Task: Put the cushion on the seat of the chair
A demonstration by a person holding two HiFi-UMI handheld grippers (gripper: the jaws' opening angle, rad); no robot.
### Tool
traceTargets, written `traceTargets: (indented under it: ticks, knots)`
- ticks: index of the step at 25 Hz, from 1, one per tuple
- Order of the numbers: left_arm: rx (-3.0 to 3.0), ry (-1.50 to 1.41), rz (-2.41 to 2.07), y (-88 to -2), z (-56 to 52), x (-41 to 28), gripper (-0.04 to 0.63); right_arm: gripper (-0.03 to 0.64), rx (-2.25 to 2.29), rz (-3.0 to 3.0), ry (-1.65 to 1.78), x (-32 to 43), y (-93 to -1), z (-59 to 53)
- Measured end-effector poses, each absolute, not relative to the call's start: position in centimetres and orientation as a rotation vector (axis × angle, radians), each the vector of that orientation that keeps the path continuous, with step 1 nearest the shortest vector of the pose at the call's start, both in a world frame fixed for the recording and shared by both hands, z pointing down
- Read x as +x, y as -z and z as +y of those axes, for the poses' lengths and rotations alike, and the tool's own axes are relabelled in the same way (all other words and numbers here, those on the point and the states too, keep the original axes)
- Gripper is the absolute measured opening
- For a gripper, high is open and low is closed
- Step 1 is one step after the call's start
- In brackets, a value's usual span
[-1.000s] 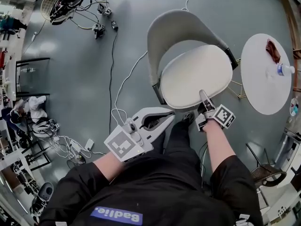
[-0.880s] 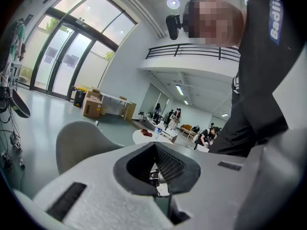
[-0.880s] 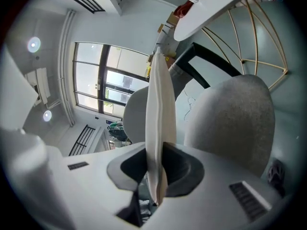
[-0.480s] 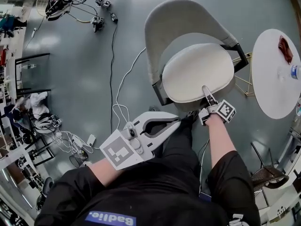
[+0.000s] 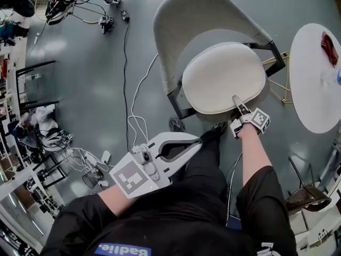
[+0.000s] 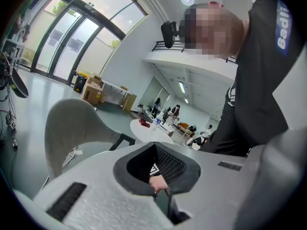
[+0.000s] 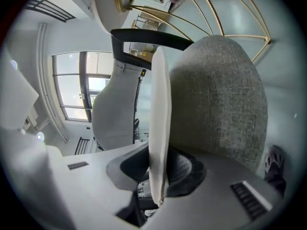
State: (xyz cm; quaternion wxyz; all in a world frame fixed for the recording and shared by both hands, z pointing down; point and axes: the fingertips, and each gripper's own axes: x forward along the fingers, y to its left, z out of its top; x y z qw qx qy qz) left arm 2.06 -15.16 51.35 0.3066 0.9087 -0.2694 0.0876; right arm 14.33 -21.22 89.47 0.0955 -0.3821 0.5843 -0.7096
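Note:
A round cream cushion (image 5: 224,76) lies flat over the seat of the grey fabric chair (image 5: 197,15), covering nearly all of it. My right gripper (image 5: 235,99) is shut on the cushion's near edge. In the right gripper view the cushion (image 7: 159,123) shows edge-on between the jaws, close against the grey seat (image 7: 218,95); I cannot tell if it rests on it. My left gripper (image 5: 197,141) hangs above my legs, left of the chair's front, with its tips together and nothing in them. In its own view the chair's backrest (image 6: 72,126) stands beyond its tips (image 6: 153,146).
A round white table (image 5: 319,89) stands right of the chair with a red thing (image 5: 329,40) and a bottle (image 5: 338,77) on it. A white cable (image 5: 139,92) and a black one (image 5: 127,63) run over the grey floor at the left. Gear clutters the far left.
My right gripper has sunk with the cushion, which now sits lower, close over the seat. My left gripper has dropped a little and stays shut.

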Motion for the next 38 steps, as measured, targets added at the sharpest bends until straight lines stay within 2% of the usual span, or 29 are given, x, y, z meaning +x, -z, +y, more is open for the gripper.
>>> traceTargets:
  ticks: [7,11,20,28,38]
  knots:
    - [2.391,-0.236,-0.675,-52.7,-14.4,3.2,0.015,0.078,-1.164,1.737,2.185,15.0,-92.5,-20.6]
    - [2.389,-0.237,-0.661,-53.5,-14.1,3.8,0.015,0.156,-1.146,1.727,2.206,15.1,-93.6,-20.3]
    - [2.393,-0.239,-0.668,-52.9,-13.5,3.6,0.015,0.203,-1.24,1.677,2.23,17.6,-92.9,-18.0]
    - [2.449,-0.19,-0.639,-49.8,-11.8,4.9,0.015,0.207,-1.243,1.767,2.202,20.1,-86.6,-14.7]
    - [2.567,-0.121,-0.666,-44.3,-11.0,2.8,0.015,0.207,-1.118,2.053,2.064,15.7,-70.9,-13.4]
